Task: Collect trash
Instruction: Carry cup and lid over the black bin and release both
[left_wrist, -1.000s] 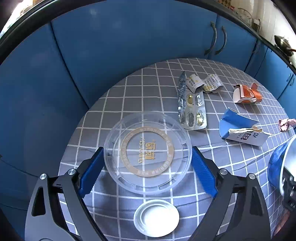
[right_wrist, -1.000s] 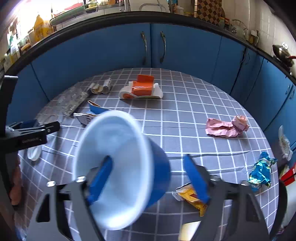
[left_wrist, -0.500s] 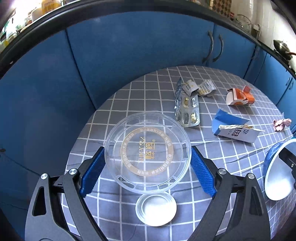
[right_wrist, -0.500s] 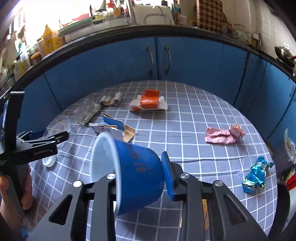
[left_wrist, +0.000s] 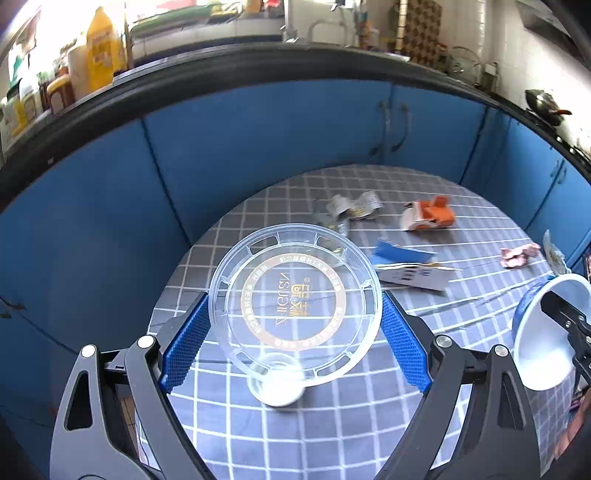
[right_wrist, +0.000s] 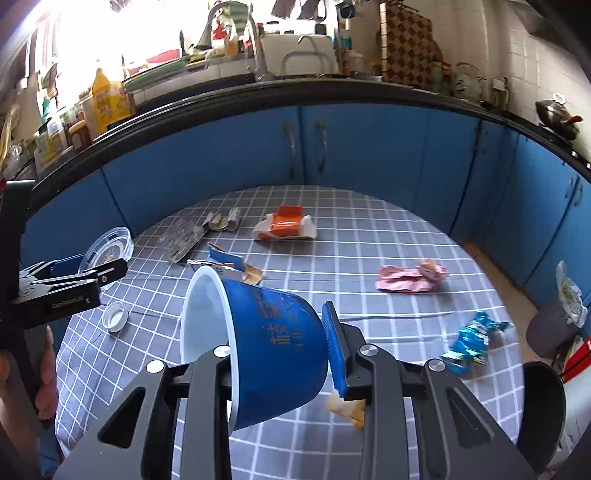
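While both hands carry a piece clear of the tablecloth (right_wrist: 369, 258), the step looks like lift-and-carry. The left gripper (left_wrist: 295, 325) grasps one clear plastic lid (left_wrist: 295, 291) by its rim, jaws spread wide. The right gripper (right_wrist: 280, 354), jaws just closed in, clamps one blue cup (right_wrist: 269, 343) tipped on its side, one finger inside the mouth. Next move, I judge: take both to a bin without losing the shallow rim grip. Beyond the right gripper remain one pink wrapper (right_wrist: 410, 277), one blue foil wrapper (right_wrist: 469, 341), one orange-and-white carton (right_wrist: 286, 225), one torn blue box (right_wrist: 225, 260), one blister pack (right_wrist: 183, 238), one crumpled paper (right_wrist: 223, 221), one white cap (right_wrist: 115, 316).
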